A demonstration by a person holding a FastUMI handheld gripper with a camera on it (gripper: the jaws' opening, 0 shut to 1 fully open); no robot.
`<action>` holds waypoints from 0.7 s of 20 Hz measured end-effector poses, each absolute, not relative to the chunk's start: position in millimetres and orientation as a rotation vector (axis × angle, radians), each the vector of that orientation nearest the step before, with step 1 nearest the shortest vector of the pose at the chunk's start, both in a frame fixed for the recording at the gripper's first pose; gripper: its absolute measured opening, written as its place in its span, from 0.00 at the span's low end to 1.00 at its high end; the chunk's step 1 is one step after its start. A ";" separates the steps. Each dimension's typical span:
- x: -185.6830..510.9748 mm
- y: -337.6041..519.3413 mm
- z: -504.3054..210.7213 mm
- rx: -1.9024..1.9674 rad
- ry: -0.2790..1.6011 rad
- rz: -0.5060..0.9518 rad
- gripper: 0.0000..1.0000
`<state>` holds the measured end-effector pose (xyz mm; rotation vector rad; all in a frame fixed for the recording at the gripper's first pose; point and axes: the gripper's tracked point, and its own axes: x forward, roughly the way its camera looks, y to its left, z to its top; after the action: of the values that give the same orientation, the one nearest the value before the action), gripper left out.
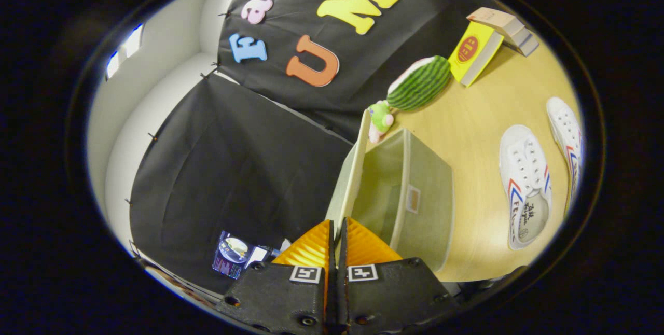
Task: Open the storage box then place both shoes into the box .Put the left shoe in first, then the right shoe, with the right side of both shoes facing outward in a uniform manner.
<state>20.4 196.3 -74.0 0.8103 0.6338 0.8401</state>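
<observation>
My tool (337, 231) was clenched on the raised lid (354, 169) of the storage box (423, 195), both orange fingers (310, 247) pressing its thin edge between them. The lid stood swung up, the open beige box just beyond at about 1 o'clock on the wooden table (467, 117). Two white shoes (525, 184) lay side by side at 3 o'clock, well apart from the box. A watermelon plush (419, 82) and a yellow book (474, 52) sat farther off at 1 o'clock.

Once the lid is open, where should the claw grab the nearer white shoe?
Judging by its pose, take the nearer shoe by its heel collar, from above: it lies sole-down with the opening upward. The claw is shut on the storage box lid.
</observation>
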 end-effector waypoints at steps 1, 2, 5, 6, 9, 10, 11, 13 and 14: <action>20.5 202.1 -60.1 0.791 0.608 0.850 0.05; 18.2 209.9 -46.5 0.764 0.587 0.860 0.05; 12.2 242.3 -22.0 0.665 0.544 0.893 0.05; 8.1 256.8 -15.7 0.635 0.540 0.908 0.05; -1.8 298.4 3.3 0.549 0.518 0.961 0.05; -6.3 310.5 13.4 0.507 0.491 0.986 0.08; -7.9 322.7 16.0 0.454 0.457 1.002 0.22; -14.9 330.0 28.1 0.378 0.389 1.023 0.53; -19.0 335.2 28.3 0.353 0.368 1.031 0.69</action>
<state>-19.0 335.2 28.3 0.3530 0.3677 1.0306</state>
